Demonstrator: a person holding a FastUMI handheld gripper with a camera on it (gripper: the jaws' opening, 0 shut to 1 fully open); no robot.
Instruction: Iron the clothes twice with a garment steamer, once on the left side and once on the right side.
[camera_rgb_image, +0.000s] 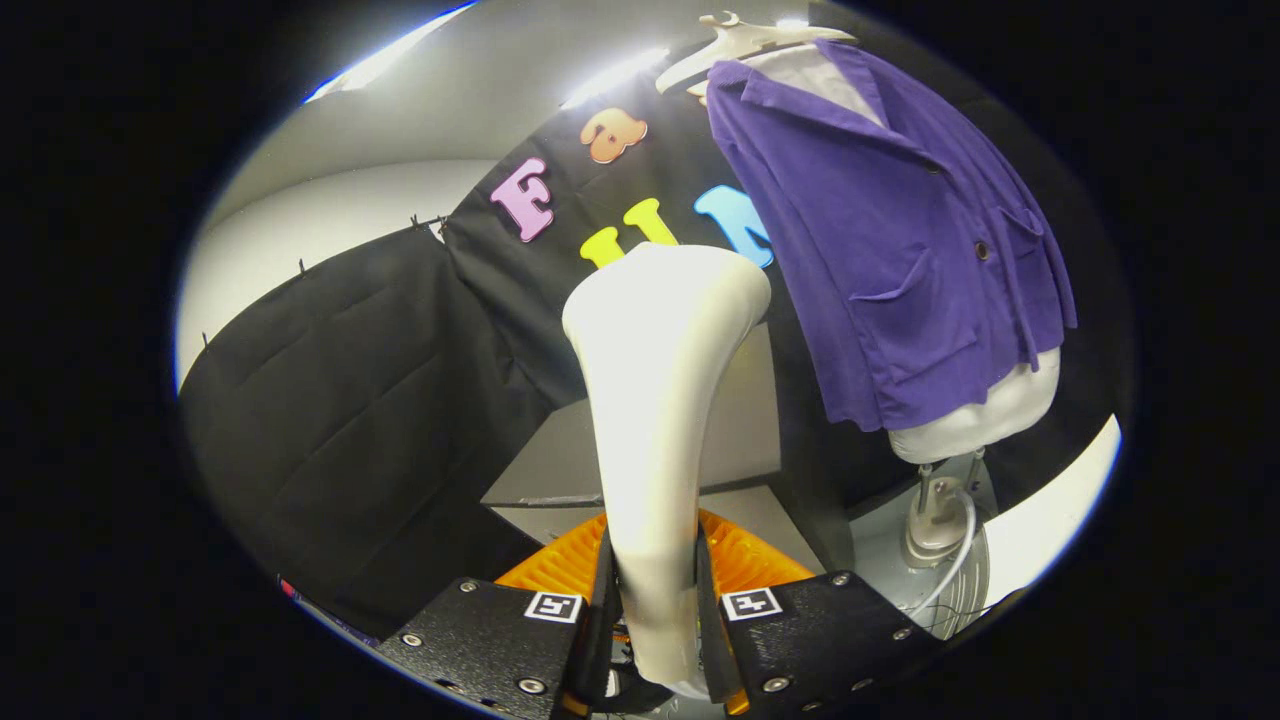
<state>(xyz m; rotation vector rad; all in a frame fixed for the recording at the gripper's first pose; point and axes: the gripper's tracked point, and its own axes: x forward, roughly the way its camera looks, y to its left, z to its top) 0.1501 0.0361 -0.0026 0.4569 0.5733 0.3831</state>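
White plastic fills the foreground as the claw (655, 600) clamps both fingers on the narrow handle of a cream-white garment steamer (655, 400), which stands upright between them with its broad head flaring above. The low hold on the handle likely leaves the whole head free to meet the fabric. Beyond the steamer head and off to one side, well apart from it, a purple button-front jacket with patch pockets (890, 250) hangs on a pale hanger (740, 40) over a white dress form (985, 415), which keeps the cloth spread flat for steaming. A white cord (955, 570) trails past the form's metal stand (935, 520). By this view, neither pass has begun, since the head sits clear of the jacket.
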